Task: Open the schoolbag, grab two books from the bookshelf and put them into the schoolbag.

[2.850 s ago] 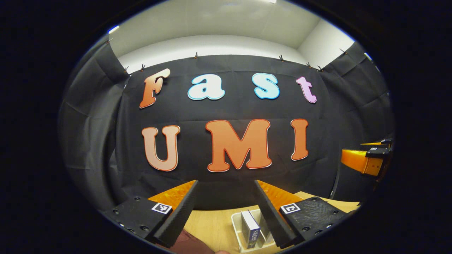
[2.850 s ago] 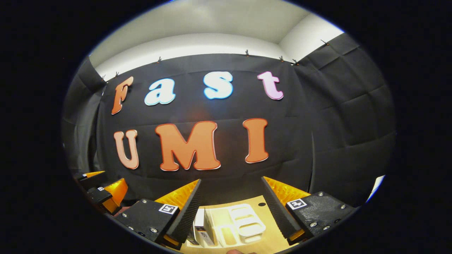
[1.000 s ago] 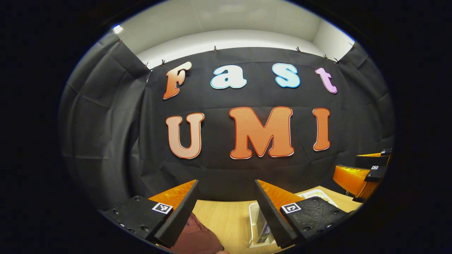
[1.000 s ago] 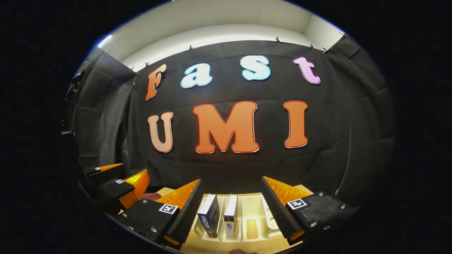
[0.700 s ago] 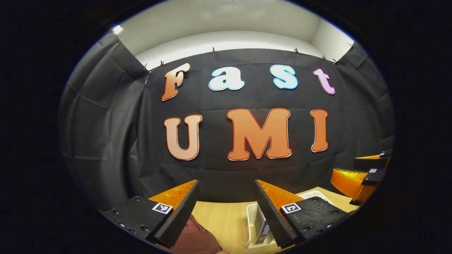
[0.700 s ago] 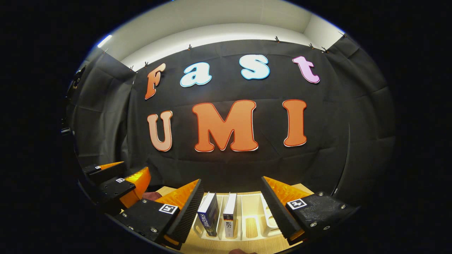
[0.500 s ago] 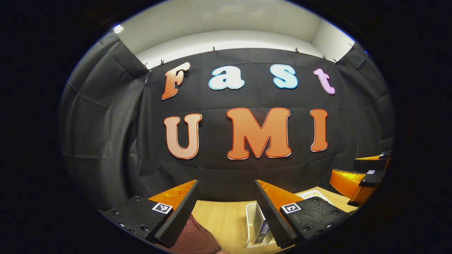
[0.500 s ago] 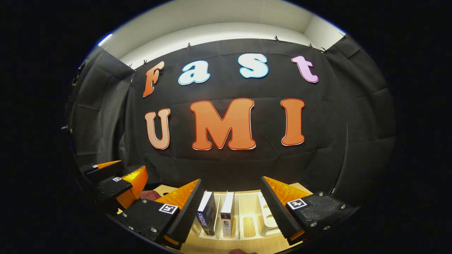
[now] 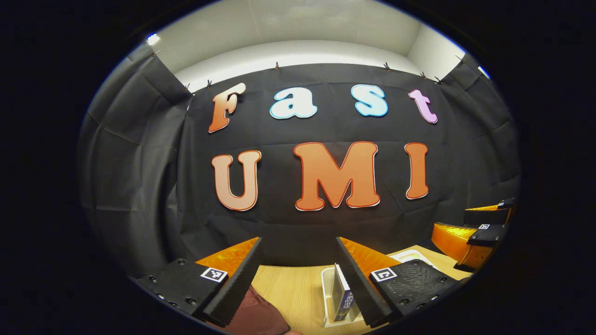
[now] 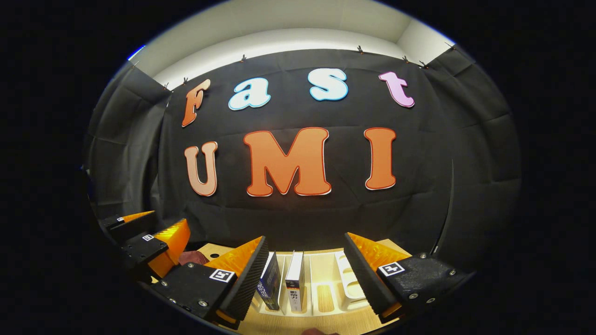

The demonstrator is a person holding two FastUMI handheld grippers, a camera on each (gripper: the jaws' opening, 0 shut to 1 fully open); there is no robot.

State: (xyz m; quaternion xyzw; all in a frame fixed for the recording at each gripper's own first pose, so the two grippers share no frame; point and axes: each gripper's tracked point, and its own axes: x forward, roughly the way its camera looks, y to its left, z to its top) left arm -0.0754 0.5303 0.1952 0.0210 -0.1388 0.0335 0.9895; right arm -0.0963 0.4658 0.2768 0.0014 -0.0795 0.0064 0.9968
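Note:
A maroon schoolbag (image 9: 256, 316) lies on the wooden table just past my left finger in the left gripper view, mostly cut off. My left gripper (image 9: 298, 242) is open above the table with nothing between its fingers. The white bookshelf rack (image 10: 326, 291) stands below my right gripper (image 10: 305, 238), which is open and holds nothing. A dark blue book (image 10: 270, 281) and a white book (image 10: 294, 281) stand upright in the rack's left slots. The blue book (image 9: 342, 300) also appears beside my right finger in the left gripper view.
The wooden table (image 9: 293, 288) runs back to the black cloth wall. In the right gripper view the left gripper (image 10: 158, 228) hovers at the left, over a corner of the schoolbag (image 10: 191, 257). The right gripper (image 9: 458, 230) hangs at the right in the left gripper view.
The right gripper has swung from beside the rack to over it, so both books now stand between its fingers. The left view has drifted slightly and shows more of the bag.

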